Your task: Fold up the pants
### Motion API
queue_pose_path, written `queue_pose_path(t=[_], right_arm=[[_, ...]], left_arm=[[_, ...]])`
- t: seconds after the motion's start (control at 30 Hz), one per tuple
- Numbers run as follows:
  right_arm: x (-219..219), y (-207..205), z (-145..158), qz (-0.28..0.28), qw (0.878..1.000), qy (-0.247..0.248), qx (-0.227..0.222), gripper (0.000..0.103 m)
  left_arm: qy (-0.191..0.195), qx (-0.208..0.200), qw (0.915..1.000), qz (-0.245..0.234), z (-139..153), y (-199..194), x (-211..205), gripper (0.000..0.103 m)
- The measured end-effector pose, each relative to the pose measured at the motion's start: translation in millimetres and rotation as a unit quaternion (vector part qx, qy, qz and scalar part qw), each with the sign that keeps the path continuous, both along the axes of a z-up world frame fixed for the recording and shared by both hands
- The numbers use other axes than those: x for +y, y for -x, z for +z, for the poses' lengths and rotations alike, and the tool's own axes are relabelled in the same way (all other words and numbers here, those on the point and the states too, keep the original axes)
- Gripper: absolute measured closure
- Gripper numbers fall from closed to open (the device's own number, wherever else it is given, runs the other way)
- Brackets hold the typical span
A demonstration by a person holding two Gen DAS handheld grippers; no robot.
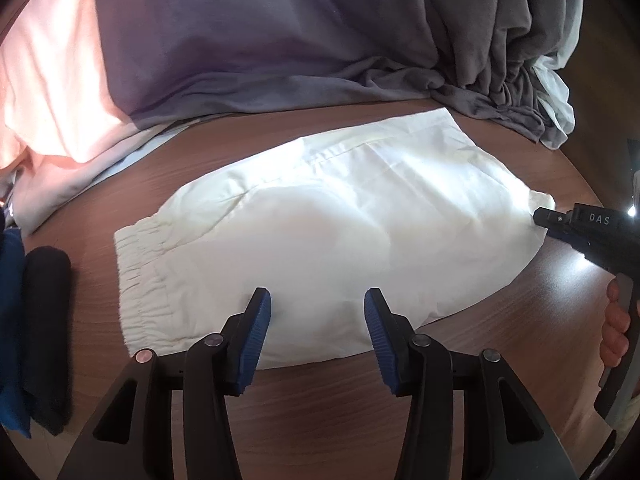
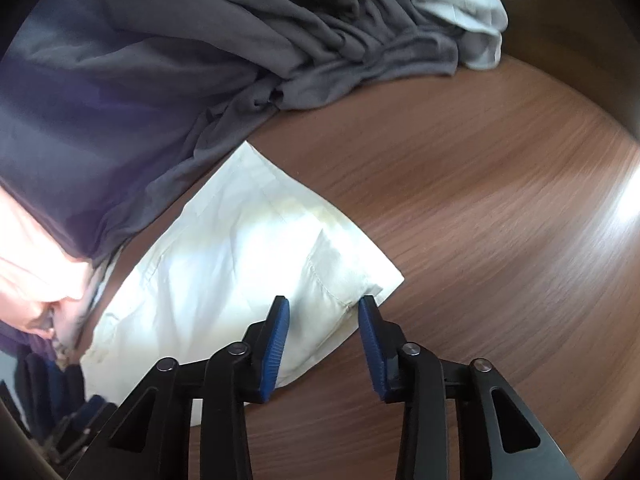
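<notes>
White pants (image 1: 320, 232) lie flat on the wooden table (image 1: 360, 400), folded lengthwise, with the elastic waistband at the left and the leg hems at the right. My left gripper (image 1: 317, 304) is open and empty, hovering over the near edge of the pants. My right gripper (image 2: 324, 312) is open, its fingers straddling the near corner of the hem end of the pants (image 2: 240, 248). It also shows in the left wrist view (image 1: 560, 220) at the right tip of the pants.
A pile of grey and purple clothes (image 1: 260, 40) and a pink garment (image 1: 52, 100) lie along the back. Rolled dark and blue clothes (image 1: 40, 320) sit at the left. A pale garment (image 2: 460, 12) lies at the back right. Bare wood (image 2: 480, 200) spreads to the right.
</notes>
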State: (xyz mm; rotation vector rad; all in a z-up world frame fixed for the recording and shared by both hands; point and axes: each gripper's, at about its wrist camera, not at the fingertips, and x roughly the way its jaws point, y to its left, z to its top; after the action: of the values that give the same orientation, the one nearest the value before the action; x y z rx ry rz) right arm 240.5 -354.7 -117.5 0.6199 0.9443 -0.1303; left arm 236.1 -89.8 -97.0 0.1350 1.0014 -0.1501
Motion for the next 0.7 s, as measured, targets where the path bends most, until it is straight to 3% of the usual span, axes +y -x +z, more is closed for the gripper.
queue_pose_path(t=[0.07, 0.17, 0.33, 0.7], right_arm=[[0.1, 0.6, 1.8, 0.003, 1.000, 0.004, -0.007, 0.092], [1.0, 1.7, 11.9, 0.003, 1.000, 0.020, -0.022, 0.097], [7.6, 6.0, 30.4, -0.011, 0.993, 0.115, -0.039, 0.097], [-1.0, -0.8, -6.7, -0.024, 0.991, 0.128, 0.017, 0.097]], left_arm=[[0.002, 0.004, 1.0000, -0.001, -2.6, -2.5, -1.3, 0.054], [0.008, 0.012, 0.9999, 0.001, -6.9, -6.0, -0.6, 0.054], [0.023, 0.036, 0.9990, 0.010, -19.8, -9.9, 7.4, 0.053], [0.022, 0.034, 0.9992, 0.001, -16.8, -3.9, 8.9, 0.053]])
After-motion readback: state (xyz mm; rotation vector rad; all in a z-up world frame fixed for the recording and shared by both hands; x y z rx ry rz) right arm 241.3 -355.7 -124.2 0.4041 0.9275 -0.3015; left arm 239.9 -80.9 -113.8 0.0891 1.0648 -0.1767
